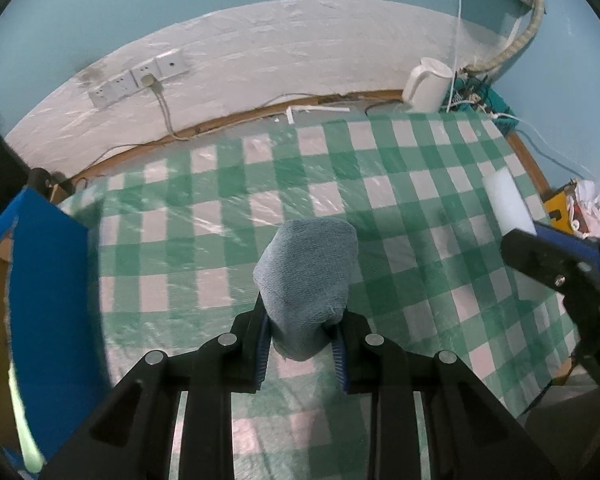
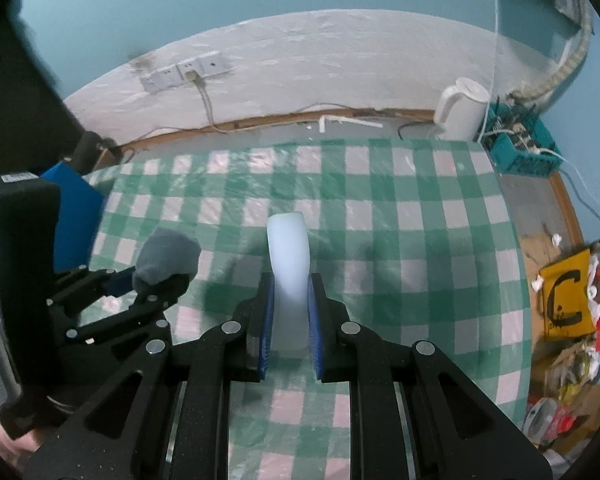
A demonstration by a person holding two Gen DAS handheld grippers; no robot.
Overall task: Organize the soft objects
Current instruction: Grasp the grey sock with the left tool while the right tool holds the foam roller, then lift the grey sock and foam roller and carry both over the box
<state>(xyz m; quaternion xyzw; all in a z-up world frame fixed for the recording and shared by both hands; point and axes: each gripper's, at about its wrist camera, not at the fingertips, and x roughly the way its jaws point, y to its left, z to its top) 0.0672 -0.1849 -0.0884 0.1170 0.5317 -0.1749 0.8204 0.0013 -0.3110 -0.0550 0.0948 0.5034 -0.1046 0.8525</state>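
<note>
My left gripper (image 1: 300,320) is shut on a folded grey-blue cloth (image 1: 308,276) and holds it above the green-checked table (image 1: 420,208). My right gripper (image 2: 291,300) is shut on a white foam block (image 2: 289,256) that sticks up between its blue pads. In the right wrist view the left gripper (image 2: 156,280) with the cloth (image 2: 166,256) is at the left. In the left wrist view the right gripper (image 1: 520,240) with the white block (image 1: 506,208) is at the right edge.
A blue-lined cardboard box (image 1: 48,292) stands at the table's left edge. A white kettle (image 1: 426,84) and a teal basket (image 2: 520,152) of cables sit at the far right. Wall sockets (image 1: 140,78) lie behind. Clutter (image 2: 572,320) lies off the table's right side.
</note>
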